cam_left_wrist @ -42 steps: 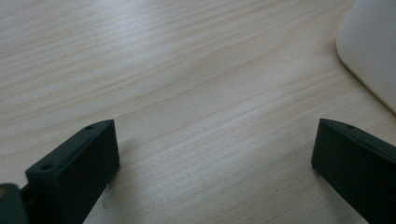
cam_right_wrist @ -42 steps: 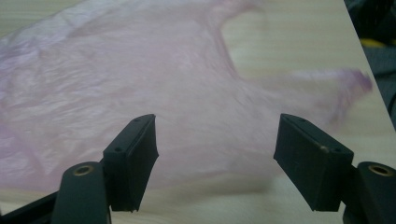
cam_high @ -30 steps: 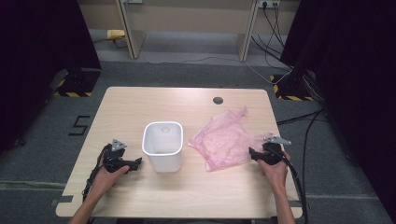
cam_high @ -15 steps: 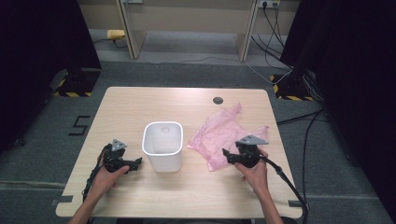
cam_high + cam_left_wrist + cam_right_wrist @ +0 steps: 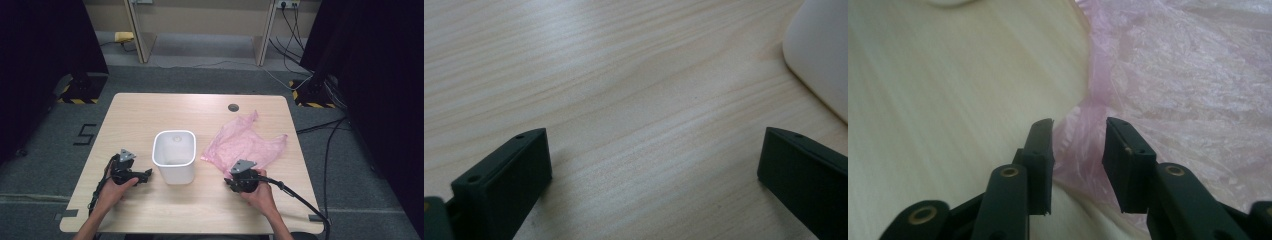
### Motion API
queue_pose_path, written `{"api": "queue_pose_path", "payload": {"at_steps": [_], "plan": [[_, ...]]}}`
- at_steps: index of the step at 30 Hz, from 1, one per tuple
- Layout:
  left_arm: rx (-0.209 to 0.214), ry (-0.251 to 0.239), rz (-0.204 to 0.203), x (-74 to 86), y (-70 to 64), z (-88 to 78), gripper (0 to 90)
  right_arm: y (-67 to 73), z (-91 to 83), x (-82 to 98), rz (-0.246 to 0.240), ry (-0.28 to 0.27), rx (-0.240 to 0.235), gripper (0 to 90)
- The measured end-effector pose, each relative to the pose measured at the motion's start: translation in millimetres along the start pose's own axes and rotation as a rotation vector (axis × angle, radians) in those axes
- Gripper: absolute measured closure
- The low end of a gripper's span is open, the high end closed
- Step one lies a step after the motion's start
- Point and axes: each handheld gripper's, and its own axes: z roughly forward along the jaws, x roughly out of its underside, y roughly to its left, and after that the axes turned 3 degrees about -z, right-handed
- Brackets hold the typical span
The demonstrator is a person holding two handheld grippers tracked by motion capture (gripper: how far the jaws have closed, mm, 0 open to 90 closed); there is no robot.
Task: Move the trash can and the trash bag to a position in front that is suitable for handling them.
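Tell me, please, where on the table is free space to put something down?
The table is bare along its far edge behind the bin and down its left side beyond the left claw. The near edge between the two hands is free too. It is crowded on the right, where the pink bag lies with the right claw at its corner.

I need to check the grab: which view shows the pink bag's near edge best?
The right gripper view: the pink bag edge bunches between the right gripper jaws, which have just been closing and stand a little apart. The high view shows the whole bag small, its near edge behind the gripper.
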Motion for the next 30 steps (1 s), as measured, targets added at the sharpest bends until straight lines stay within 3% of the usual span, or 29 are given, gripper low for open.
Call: {"api": "queue_pose_path", "payload": {"at_steps": [4,7,9,11,13,15,18,20,22,25,30], "plan": [[0.0,0.0,0.0,0.0,0.0,-0.1,0.0,-5.6,-18.0,18.6,-0.036,0.021,0.002,72.0],[0.0,0.0,0.001,0.0,0.0,-0.1,0.0,-11.5,-30.9,29.8,-0.008,0.003,0.01,71.9],[0.0,0.0,0.0,0.0,0.0,-0.1,0.0,-20.9,-42.5,43.0,0.034,0.005,0.036,68.7],[0.0,0.0,0.0,0.0,0.0,0.0,0.0,-26.2,-48.6,48.1,0.085,-0.034,0.032,59.9],[0.001,0.0,0.001,0.0,0.0,0.0,0.0,-27.6,-52.6,44.5,0.156,-0.106,0.035,47.6],[0.001,0.0,0.0,-0.1,0.0,0.1,0.0,-26.1,-53.2,34.4,0.178,-0.168,0.027,43.4],[0.0,0.0,0.0,-0.1,0.0,0.1,0.0,-23.4,-47.7,21.9,0.191,-0.187,0.035,39.6],[0.0,0.0,0.0,-0.1,0.0,0.1,0.0,-21.7,-36.2,7.6,0.199,-0.163,0.038,39.9],[0.0,0.0,0.0,-0.1,0.0,0.1,0.0,-23.0,-17.8,-10.2,0.255,-0.148,0.053,39.5],[0.001,0.001,0.0,-0.2,0.0,0.2,0.0,-22.5,-2.5,-21.5,0.29,-0.145,0.061,39.5],[0.001,0.0,0.0,-0.2,-0.1,0.2,0.0,-21.8,22.0,-34.7,0.276,-0.122,0.1,41.0]]}}
